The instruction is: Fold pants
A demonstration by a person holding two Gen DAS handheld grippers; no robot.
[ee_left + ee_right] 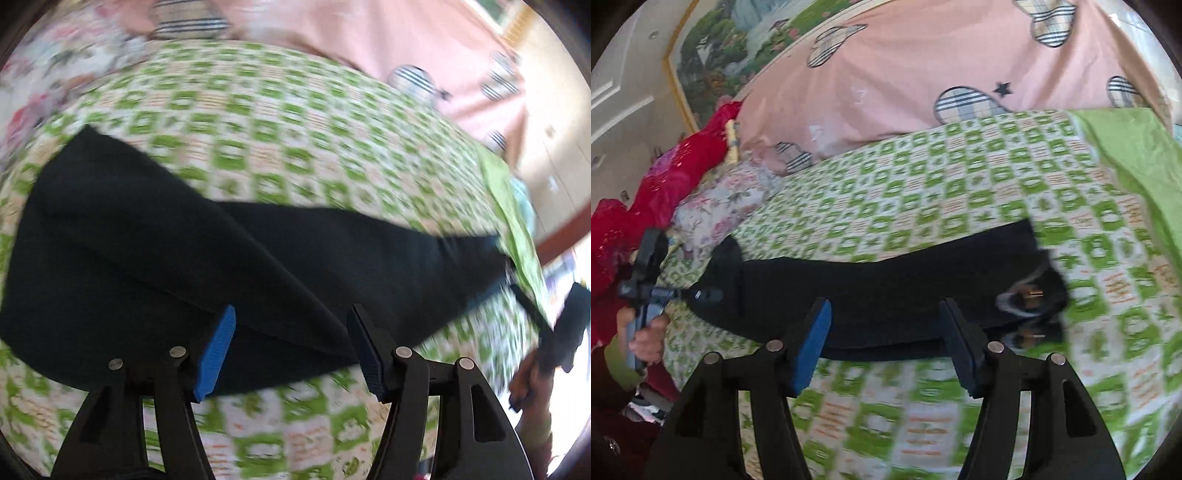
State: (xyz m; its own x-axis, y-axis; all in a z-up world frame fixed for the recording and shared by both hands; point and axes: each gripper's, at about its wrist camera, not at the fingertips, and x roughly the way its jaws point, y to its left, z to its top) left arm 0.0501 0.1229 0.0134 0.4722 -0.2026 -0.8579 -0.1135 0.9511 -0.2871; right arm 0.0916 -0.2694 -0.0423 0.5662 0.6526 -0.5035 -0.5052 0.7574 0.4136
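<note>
The pants (886, 291) lie lengthwise on the bed (960, 184). Both grippers, left (291, 347) and right (886, 343), hover spread wide, holding nothing; each should pinch an end squarely before folding.

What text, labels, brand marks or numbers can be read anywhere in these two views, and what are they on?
None can be read.
Green-checked bedsheet: small orange marks in its squares, possibly characters, too blurred to read.
Black pants: a pale patch with metal fittings at one end, no legible label.
Pink quilt: only plaid shapes and a star, no words.
Left gripper and right gripper: no markings visible.
</note>
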